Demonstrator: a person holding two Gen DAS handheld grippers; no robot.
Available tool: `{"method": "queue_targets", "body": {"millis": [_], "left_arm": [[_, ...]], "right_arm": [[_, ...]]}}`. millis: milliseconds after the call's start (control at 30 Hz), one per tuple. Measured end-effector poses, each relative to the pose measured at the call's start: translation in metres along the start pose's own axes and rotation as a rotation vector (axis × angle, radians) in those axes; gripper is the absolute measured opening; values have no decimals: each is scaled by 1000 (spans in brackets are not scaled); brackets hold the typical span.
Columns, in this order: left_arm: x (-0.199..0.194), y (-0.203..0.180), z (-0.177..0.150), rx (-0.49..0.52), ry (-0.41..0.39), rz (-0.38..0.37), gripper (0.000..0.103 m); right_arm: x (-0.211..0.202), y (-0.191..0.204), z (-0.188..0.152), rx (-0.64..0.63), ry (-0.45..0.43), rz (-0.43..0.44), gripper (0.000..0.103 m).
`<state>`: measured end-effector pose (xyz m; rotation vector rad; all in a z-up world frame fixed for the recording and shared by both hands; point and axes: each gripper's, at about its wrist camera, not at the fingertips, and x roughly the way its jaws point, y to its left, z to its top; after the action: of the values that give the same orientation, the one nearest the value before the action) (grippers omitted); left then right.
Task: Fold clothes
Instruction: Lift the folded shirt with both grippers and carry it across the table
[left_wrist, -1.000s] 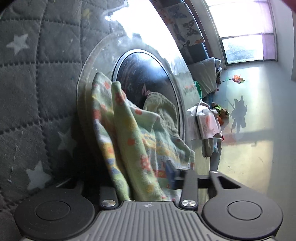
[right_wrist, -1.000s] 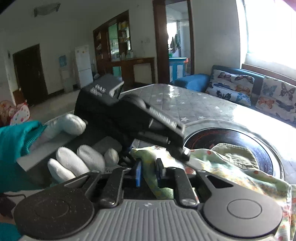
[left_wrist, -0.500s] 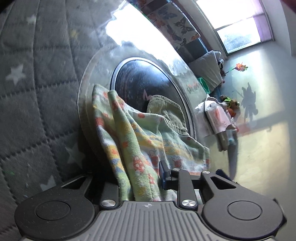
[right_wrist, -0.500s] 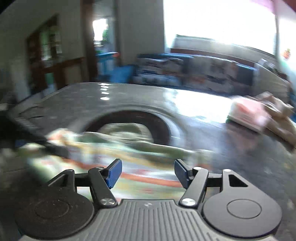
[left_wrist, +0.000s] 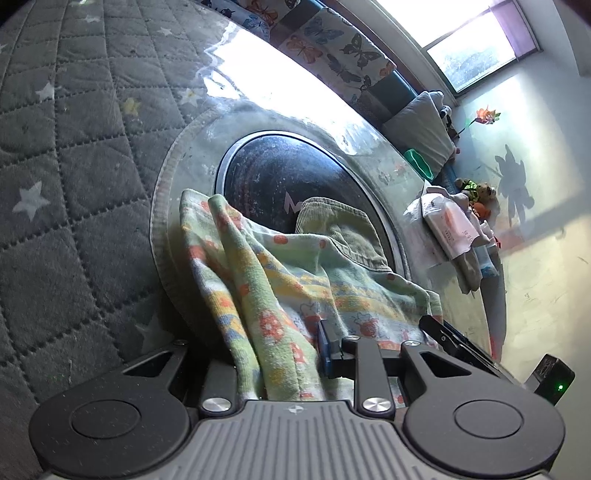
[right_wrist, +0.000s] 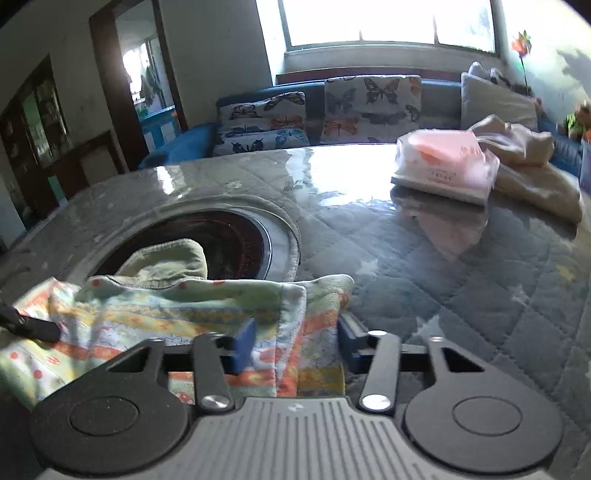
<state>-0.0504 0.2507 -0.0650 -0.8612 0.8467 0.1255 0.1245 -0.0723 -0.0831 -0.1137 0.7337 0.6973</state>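
Left gripper (left_wrist: 284, 350) clamps the floral towel (left_wrist: 280, 295); right gripper (right_wrist: 295, 345), jaws just closing, straddles its hem ungripped. Risk: hem slips, fold skews.

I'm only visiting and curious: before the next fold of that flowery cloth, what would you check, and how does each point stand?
1. Left gripper holds the flowery cloth: ok, bunched between its fingers.
2. Right gripper has closed on the cloth's corner: not ok, its pads still stand off it.
3. Cloth lies flat: not ok, it is rumpled.
4. Green garment is out of the way: not ok, it touches the cloth.
5. Tissue pack is well clear: ok.
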Motion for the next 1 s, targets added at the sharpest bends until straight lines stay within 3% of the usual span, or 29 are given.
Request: {"method": "queue_targets", "body": {"millis": [100, 200, 500, 633, 767, 833, 1000], "left_arm": [[-1, -3, 0, 12, -3, 9, 26], [-4, -11, 0, 44, -11, 4, 24], [-11, -58, 9, 193, -29, -25, 17], [-8, -78, 11, 234, -32, -32, 17], [-7, -81, 9, 245, -35, -15, 18], [-6, -76, 8, 228, -33, -3, 18], [-6, -60, 10, 193, -23, 18, 18]], "right_arm": [[-1, 4, 1, 8, -2, 4, 18], [-6, 3, 1, 26, -21, 8, 10], [-57, 6, 7, -22, -129, -11, 1], [-76, -8, 12, 10, -128, -15, 1], [-70, -21, 4, 60, -82, -20, 12], [-60, -26, 0, 100, -49, 9, 42], [-36, -34, -7, 160, -28, 29, 48]]}}
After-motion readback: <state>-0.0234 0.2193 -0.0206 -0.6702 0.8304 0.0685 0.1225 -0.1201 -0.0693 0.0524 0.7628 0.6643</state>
